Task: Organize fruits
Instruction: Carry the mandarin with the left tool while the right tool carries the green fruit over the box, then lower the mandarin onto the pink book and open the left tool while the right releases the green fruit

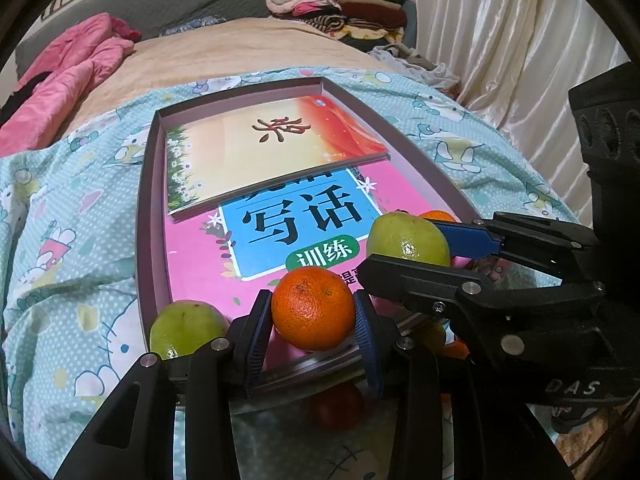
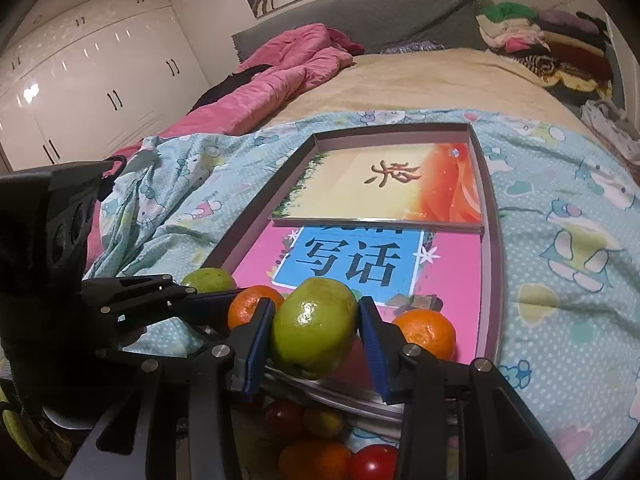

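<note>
Pale-blue cartoon-print bedding (image 1: 80, 208) fills the middle of both views, with a beige blanket (image 2: 420, 80) behind it and a pink quilted jacket (image 2: 280, 68) bunched toward the upper left. On the bedding lies a shallow box tray (image 1: 150, 184) holding a pink workbook (image 1: 200, 256) with a blue title panel, and an orange-and-cream booklet (image 1: 276, 148) overlapping its far end.

In the lower centre of the left wrist view, the left gripper (image 1: 314, 324) has its blue pads pressed against both sides of an orange mandarin (image 1: 312, 306) over the tray's near edge. A loose green fruit (image 1: 184, 330) sits at the tray's near left corner.

In the lower centre of the right wrist view, the right gripper (image 2: 316, 338) is clamped on a green guava-like fruit (image 2: 314, 324), also above the tray's near end. Just right of it a second mandarin (image 2: 426, 332) rests on the workbook. Beneath the fingers, at the bottom of the frame, lie small red tomatoes (image 2: 372, 462) and more fruit, partly hidden.
</note>
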A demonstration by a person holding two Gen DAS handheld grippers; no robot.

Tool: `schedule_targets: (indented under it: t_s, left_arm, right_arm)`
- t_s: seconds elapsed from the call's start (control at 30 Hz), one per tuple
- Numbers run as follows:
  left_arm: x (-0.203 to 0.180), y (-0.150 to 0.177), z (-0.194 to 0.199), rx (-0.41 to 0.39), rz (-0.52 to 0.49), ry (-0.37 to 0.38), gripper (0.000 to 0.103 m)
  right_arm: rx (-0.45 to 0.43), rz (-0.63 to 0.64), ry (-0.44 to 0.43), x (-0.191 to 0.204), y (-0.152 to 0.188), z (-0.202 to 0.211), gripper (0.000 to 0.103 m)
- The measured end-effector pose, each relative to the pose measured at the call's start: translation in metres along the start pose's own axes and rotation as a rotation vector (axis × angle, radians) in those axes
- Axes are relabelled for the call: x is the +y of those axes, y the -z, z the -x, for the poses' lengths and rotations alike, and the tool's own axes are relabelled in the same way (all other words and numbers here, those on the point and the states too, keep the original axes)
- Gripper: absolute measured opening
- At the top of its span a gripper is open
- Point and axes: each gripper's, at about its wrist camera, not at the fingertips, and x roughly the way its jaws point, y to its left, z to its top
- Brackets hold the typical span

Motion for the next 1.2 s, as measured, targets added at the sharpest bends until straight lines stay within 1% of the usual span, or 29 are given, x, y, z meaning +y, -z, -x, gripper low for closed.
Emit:
schedule_targets:
  t_s: [0.07,0.3,0.87,1.2]
  left_arm:
    - [0.0002,0.0,-0.0001,0.001,0.004,0.002,0.042]
    - [0.0018,0.0004,0.0008,-0.002,-0.001,-0.001,0.042]
    - [0.0017,0.0009,0.0,0.001,-0.001,-0.003,0.042]
    - [0.0018,0.0018,-0.0001,-0.001,0.001,-0.005,0.042]
  right_arm:
    - [0.005,-0.013,0.005,-0.003,0.0005,-0.0006,0.043]
    - [-0.001,0.008,0.036,-0.0008,0.0006,0.0013,0.043]
    - [0.017,-0.028,-0.006,-0.0048,0.0019,-0.0011,0.043]
    - [0.016,-0.031,-0.012,-0.0037,0.0012,-0.0007,0.043]
